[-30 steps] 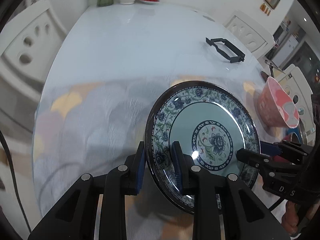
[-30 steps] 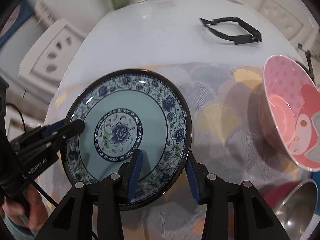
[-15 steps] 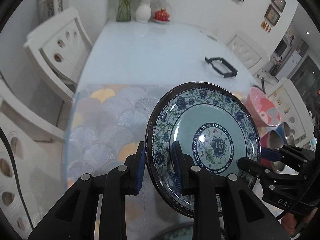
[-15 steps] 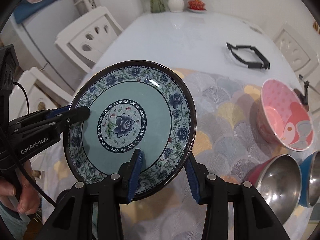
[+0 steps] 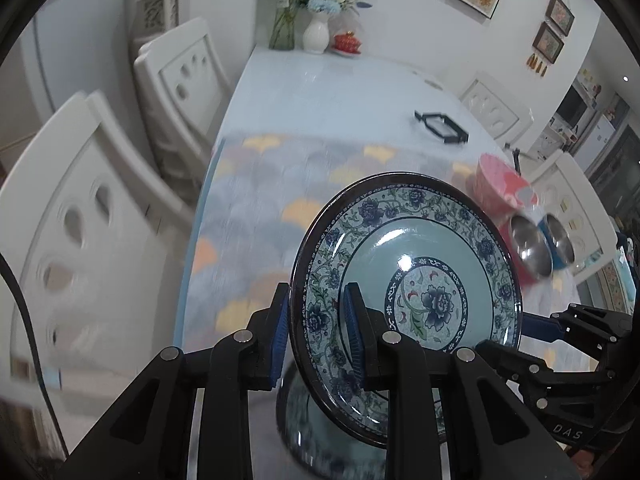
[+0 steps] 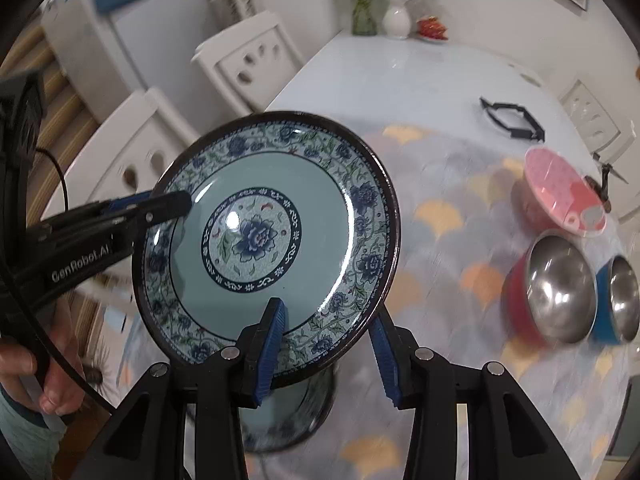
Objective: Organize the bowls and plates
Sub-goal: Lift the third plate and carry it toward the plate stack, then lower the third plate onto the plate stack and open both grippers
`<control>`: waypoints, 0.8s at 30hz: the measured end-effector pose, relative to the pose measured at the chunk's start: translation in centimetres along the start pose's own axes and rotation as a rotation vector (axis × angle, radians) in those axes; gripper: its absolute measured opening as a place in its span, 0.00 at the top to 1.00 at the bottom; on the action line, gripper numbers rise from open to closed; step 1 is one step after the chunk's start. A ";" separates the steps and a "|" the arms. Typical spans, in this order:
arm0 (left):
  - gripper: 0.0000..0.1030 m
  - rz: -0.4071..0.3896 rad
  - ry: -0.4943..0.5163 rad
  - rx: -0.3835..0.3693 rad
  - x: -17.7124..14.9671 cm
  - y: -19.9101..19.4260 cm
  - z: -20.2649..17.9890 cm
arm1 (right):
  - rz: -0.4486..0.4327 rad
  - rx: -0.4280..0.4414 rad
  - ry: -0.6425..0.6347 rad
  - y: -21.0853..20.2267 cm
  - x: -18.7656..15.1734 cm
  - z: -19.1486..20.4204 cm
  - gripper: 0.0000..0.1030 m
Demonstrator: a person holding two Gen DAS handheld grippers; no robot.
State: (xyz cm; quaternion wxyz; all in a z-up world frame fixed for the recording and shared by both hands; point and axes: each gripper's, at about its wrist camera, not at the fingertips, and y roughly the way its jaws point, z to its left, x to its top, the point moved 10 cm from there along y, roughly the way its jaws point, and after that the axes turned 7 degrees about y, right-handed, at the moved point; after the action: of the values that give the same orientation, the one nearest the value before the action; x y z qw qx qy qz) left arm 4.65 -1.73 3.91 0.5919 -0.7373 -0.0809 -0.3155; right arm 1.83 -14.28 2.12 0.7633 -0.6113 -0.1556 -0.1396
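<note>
A blue floral plate (image 5: 420,288) (image 6: 264,232) hangs tilted above the table, held by both grippers. My left gripper (image 5: 316,300) is shut on its left rim, one blue pad on the face and one behind; in the right wrist view the left gripper (image 6: 168,204) reaches in from the left. My right gripper (image 6: 326,316) is shut on the near rim and shows as the right gripper (image 5: 516,338) at the plate's right edge in the left wrist view. A second, similar plate (image 6: 288,412) (image 5: 316,432) lies on the table directly beneath.
A pink bowl (image 6: 564,196), a red steel-lined bowl (image 6: 556,284) and a blue steel-lined bowl (image 6: 620,300) stand at the right on the patterned cloth (image 6: 440,216). A black frame (image 6: 512,120) lies farther back. White chairs (image 5: 80,240) line the left side. Vases (image 5: 316,32) stand at the far end.
Both grippers have risen and drawn back together with the plate. The table now looks farther away, and the second plate and the steel-lined bowls have come into view.
</note>
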 end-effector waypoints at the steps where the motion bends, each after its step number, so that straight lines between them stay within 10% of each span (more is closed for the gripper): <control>1: 0.78 0.009 -0.002 -0.001 -0.9 -0.1 0.0 | 0.013 -0.001 -0.009 0.1 -0.9 0.3 0.59; 11: 0.77 0.098 -0.028 -0.026 -9.0 0.8 -0.1 | 0.170 -0.022 -0.060 3.1 -9.2 1.7 0.59; 24: 0.77 0.140 -0.035 -0.013 -10.6 2.1 -0.7 | 0.263 -0.040 -0.012 4.3 -11.9 1.4 0.58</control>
State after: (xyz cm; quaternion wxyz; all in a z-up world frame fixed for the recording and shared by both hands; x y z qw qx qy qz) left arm -2.92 -0.32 -3.72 0.6060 -0.7504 -0.0374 -0.2611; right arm -7.35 -11.74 -6.27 0.7618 -0.6423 -0.0760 -0.0375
